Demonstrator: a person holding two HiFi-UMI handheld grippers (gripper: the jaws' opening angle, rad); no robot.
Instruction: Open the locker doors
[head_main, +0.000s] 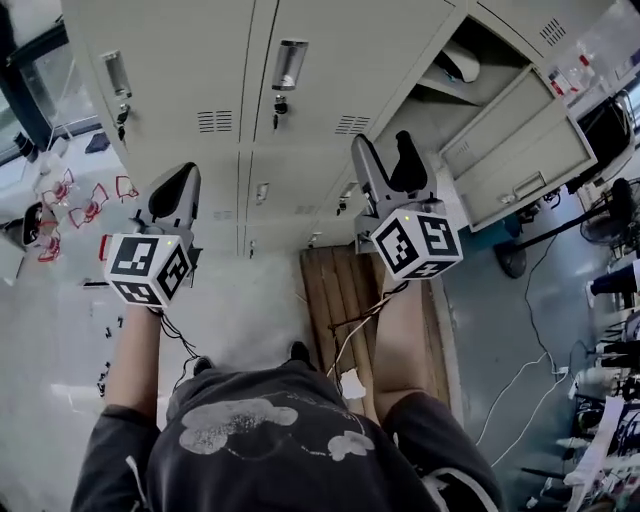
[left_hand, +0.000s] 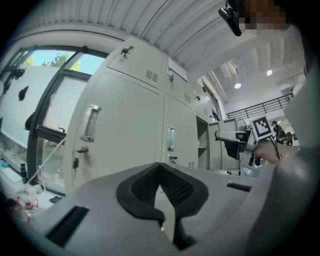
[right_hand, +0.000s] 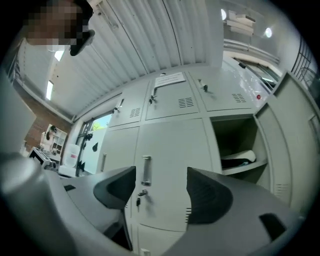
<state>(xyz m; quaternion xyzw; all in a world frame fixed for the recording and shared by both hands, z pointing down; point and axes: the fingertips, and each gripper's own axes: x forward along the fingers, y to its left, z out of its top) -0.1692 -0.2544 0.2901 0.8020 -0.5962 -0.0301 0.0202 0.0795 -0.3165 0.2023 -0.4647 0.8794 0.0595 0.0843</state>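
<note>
A bank of beige lockers fills the top of the head view. The left door (head_main: 170, 70) and the middle door (head_main: 340, 50) are closed, each with a metal handle (head_main: 289, 64) and a key below it. A third door (head_main: 515, 150) on the right hangs wide open over its shelf. My right gripper (head_main: 383, 142) is open and empty, short of the lockers; in the right gripper view the middle door's handle (right_hand: 146, 171) shows between its jaws (right_hand: 160, 187). My left gripper (head_main: 187, 175) is shut on nothing, facing the left door's handle (left_hand: 90, 123) from a distance (left_hand: 160, 168).
A white and dark object (right_hand: 240, 159) lies on the open locker's shelf. A wooden pallet (head_main: 335, 290) lies on the floor below the lockers. Desks, cables and a fan (head_main: 610, 215) crowd the right side. A window (left_hand: 50, 80) stands left of the lockers.
</note>
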